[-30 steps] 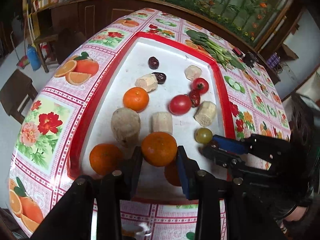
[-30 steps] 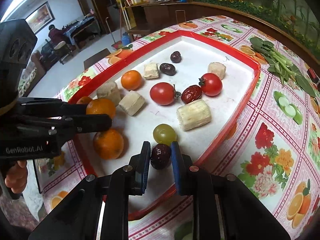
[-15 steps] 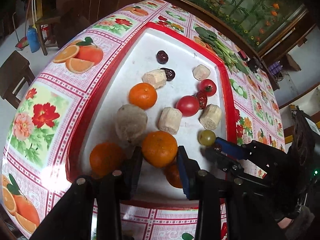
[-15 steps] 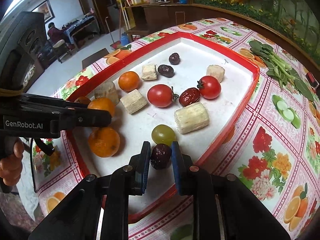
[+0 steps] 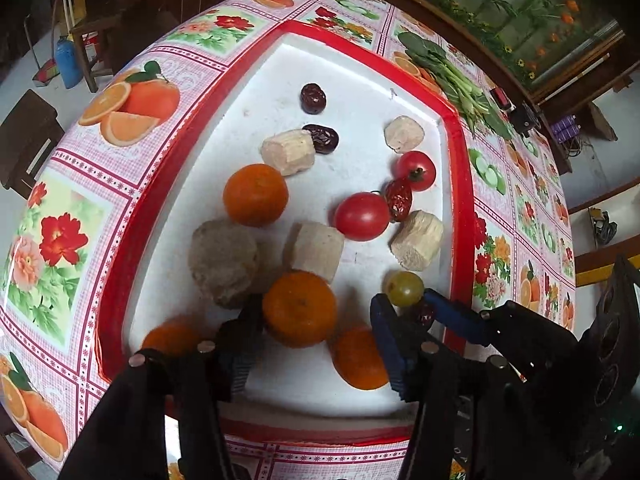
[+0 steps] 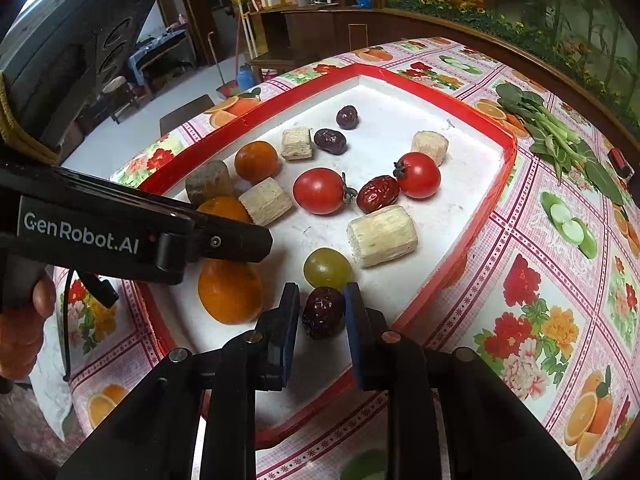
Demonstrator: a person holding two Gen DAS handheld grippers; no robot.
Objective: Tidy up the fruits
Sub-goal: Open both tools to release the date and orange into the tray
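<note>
A red-rimmed white tray (image 5: 456, 184) (image 6: 508, 160) holds oranges, tomatoes, dark red dates, a green grape and pale sugarcane chunks. My left gripper (image 5: 316, 320) stands open around an orange (image 5: 299, 309) at the tray's near edge; the right finger is clear of it. My right gripper (image 6: 322, 308) is open, with a dark date (image 6: 323, 312) between its fingers and a gap on each side, just in front of the green grape (image 6: 327, 268). The right gripper also shows in the left wrist view (image 5: 430, 312).
Two more oranges (image 5: 360, 358) (image 5: 170, 336) lie beside the left gripper. Two tomatoes (image 6: 319, 191) (image 6: 418, 175), a red date (image 6: 378, 194) and sugarcane chunks (image 6: 382, 236) fill the tray's middle. Leafy greens (image 6: 560, 140) lie on the flowered tablecloth beyond the tray.
Both grippers have opened: the left has let go of the orange, the right of the date. The left wrist view has drawn closer to the tray.
</note>
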